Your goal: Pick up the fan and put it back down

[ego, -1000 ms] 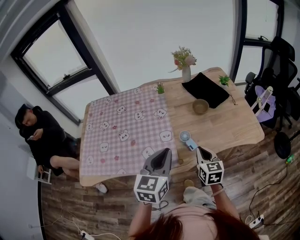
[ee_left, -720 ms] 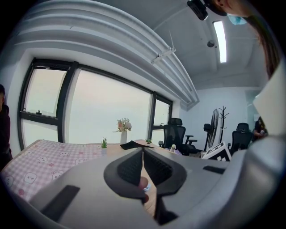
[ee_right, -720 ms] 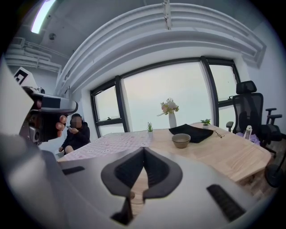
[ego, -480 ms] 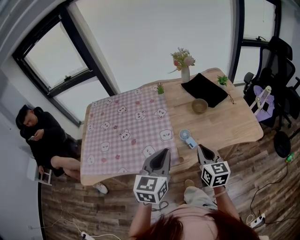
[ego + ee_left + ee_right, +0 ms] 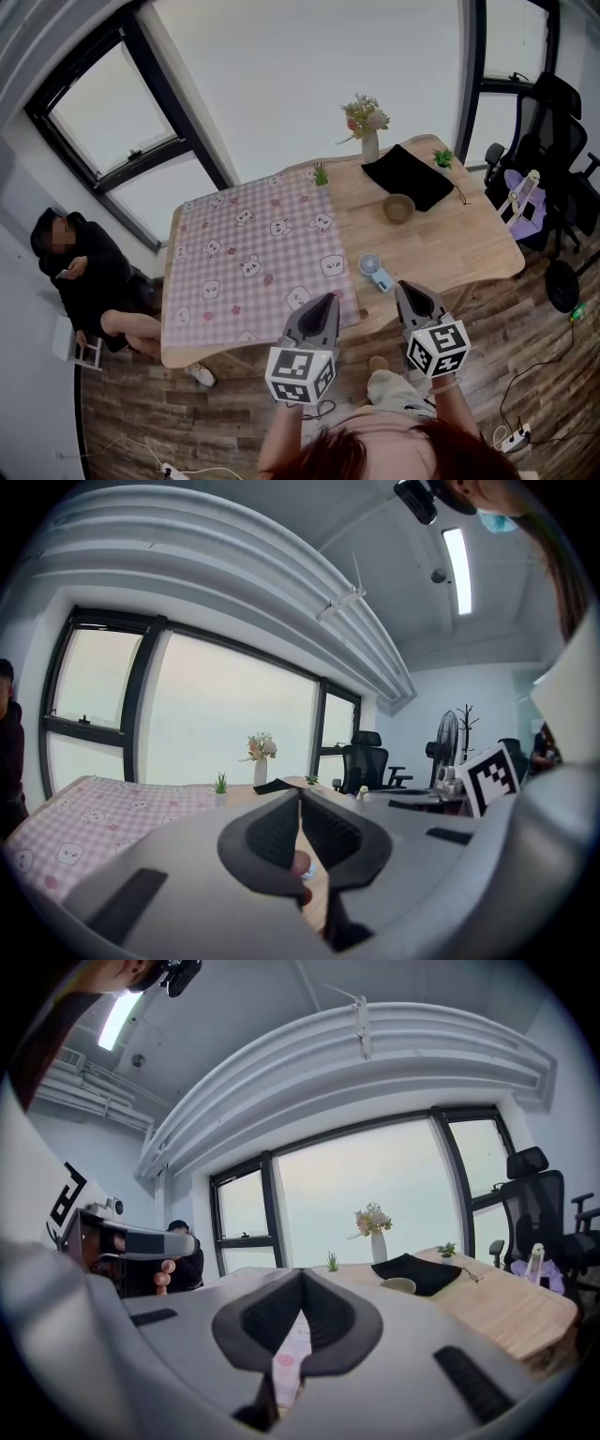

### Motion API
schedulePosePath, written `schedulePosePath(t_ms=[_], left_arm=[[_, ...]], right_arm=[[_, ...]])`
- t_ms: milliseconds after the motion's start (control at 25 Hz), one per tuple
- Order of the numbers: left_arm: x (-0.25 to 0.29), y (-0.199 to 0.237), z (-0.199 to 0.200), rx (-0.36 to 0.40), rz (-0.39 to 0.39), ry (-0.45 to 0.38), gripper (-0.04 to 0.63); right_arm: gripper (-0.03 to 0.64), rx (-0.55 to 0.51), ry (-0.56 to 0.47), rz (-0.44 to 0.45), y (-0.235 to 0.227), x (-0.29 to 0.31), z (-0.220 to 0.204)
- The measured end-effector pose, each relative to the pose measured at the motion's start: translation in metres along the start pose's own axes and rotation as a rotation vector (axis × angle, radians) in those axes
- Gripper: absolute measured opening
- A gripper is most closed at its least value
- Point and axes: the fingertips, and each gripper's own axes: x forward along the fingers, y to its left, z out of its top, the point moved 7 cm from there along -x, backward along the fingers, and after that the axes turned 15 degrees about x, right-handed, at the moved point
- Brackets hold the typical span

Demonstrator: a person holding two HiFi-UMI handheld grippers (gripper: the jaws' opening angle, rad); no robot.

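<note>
A small light-blue hand fan (image 5: 373,269) lies flat on the bare wood of the table (image 5: 469,253), just right of the pink checked cloth (image 5: 244,244). Both grippers hang in front of the table's near edge, apart from the fan. In the head view my left gripper (image 5: 327,300) is below and left of the fan, and my right gripper (image 5: 403,286) is below and right of it. The left gripper view shows the left gripper (image 5: 300,794) with its jaws together and nothing held. My right gripper (image 5: 302,1274) is likewise shut and empty.
At the table's far side stand a vase of flowers (image 5: 368,127), a black mat (image 5: 410,176), a wooden bowl (image 5: 398,207) and two small plants. An office chair (image 5: 553,122) stands at the right. A person (image 5: 84,272) sits on the floor at the left.
My right gripper has risen toward the camera and drifted slightly right. The left gripper has barely shifted. The fan lies where it was.
</note>
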Motion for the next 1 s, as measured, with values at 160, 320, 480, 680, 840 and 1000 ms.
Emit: schedulePosePath(t_ms=[160, 320, 480, 680, 840, 1000], left_arm=[[-0.007, -0.001, -0.001, 0.005, -0.004, -0.001, 0.014], [-0.013, -0.002, -0.001, 0.008, -0.009, -0.008, 0.014], [-0.018, -0.004, -0.001, 0.008, -0.012, -0.014, 0.014], [-0.027, -0.007, -0.003, 0.003, -0.013, -0.017, 0.014], [-0.034, -0.008, -0.005, -0.001, -0.005, -0.018, 0.014], [-0.044, -0.008, -0.005, -0.006, 0.011, -0.02, 0.014]], right_arm=[[0.0, -0.003, -0.034, -0.017, 0.007, -0.008, 0.003], [0.0, -0.007, -0.062, -0.029, 0.011, -0.017, 0.007], [0.0, -0.033, -0.081, -0.034, 0.016, -0.023, 0.009], [0.0, -0.07, -0.094, -0.033, 0.024, -0.028, 0.013], [0.0, -0.082, -0.096, -0.027, 0.029, -0.03, 0.013], [0.0, -0.091, -0.1, -0.013, 0.037, -0.032, 0.015]])
